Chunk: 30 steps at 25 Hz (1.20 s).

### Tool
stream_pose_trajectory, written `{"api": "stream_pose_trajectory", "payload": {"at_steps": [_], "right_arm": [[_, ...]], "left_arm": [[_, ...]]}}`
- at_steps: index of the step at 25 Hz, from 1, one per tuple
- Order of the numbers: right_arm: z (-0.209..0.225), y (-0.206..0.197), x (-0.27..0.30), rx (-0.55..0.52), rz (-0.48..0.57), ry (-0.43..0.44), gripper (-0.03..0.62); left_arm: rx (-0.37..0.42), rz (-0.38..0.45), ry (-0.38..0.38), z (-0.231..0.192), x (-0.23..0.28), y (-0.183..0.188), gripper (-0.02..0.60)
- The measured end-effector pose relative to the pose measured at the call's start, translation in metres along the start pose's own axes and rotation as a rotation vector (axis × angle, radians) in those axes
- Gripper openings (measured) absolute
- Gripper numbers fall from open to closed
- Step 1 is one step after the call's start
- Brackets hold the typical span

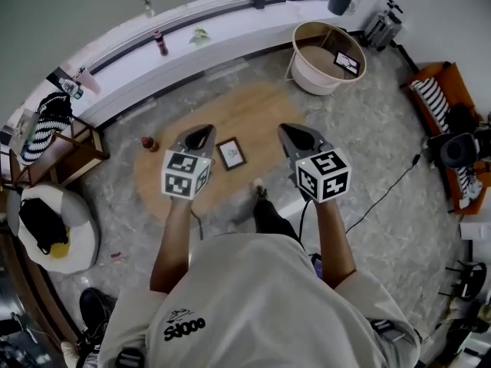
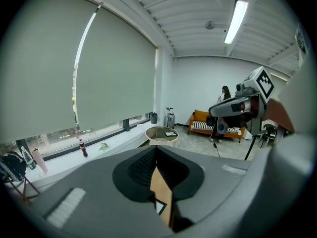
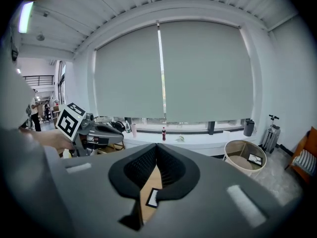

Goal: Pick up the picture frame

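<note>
A small dark-rimmed picture frame (image 1: 231, 153) lies flat on the low oval wooden table (image 1: 245, 110). Both grippers hang in the air above the table, one on each side of the frame, touching nothing. My left gripper (image 1: 199, 133) is shut and empty, to the frame's left. My right gripper (image 1: 296, 133) is also shut and empty, to the frame's right. In the left gripper view the jaws (image 2: 156, 150) meet at their tips, and the frame (image 2: 159, 206) shows far below them. The right gripper view shows the same, with the frame (image 3: 152, 198) under the closed jaws (image 3: 157, 147).
A small red bottle (image 1: 149, 143) stands at the table's left end. A round white side table (image 1: 328, 56) holding a small framed item is at the back right. A wooden rack (image 1: 69, 152) and a white pouf (image 1: 54, 228) stand left, an orange sofa (image 1: 441, 121) right.
</note>
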State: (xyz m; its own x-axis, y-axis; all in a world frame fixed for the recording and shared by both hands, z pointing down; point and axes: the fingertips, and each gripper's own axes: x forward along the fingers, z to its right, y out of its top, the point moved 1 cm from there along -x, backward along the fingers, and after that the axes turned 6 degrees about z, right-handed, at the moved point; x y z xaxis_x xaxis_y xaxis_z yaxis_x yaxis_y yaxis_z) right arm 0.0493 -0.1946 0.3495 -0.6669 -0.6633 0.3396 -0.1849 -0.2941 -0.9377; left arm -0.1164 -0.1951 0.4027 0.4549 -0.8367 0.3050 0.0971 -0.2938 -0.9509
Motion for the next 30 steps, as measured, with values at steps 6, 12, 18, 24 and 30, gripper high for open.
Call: {"api": "stream_pose_trajectory", "payload": {"at_steps": [6,12,18,24,30], "right_arm": [[0.05,-0.003,0.047,0.008,-0.061,0.068,0.005],[0.08,-0.025,0.091,0.031,-0.139,0.149,0.005],[0.102,-0.069,0.132,0.068,-0.241,0.225,0.005],[0.124,-0.099,0.173,0.104,-0.303,0.282,0.005],[0.139,-0.135,0.199,0.092,-0.37,0.306,0.005]], "left_arm": [[-0.047,-0.067,0.038,-0.024,0.058,-0.013,0.012],[-0.119,-0.171,0.08,-0.045,0.104,-0.054,0.012],[-0.194,-0.287,0.132,-0.061,0.138,-0.112,0.012],[-0.276,-0.37,0.172,-0.075,0.165,-0.161,0.026],[-0.361,-0.457,0.219,-0.084,0.18,-0.218,0.038]]}}
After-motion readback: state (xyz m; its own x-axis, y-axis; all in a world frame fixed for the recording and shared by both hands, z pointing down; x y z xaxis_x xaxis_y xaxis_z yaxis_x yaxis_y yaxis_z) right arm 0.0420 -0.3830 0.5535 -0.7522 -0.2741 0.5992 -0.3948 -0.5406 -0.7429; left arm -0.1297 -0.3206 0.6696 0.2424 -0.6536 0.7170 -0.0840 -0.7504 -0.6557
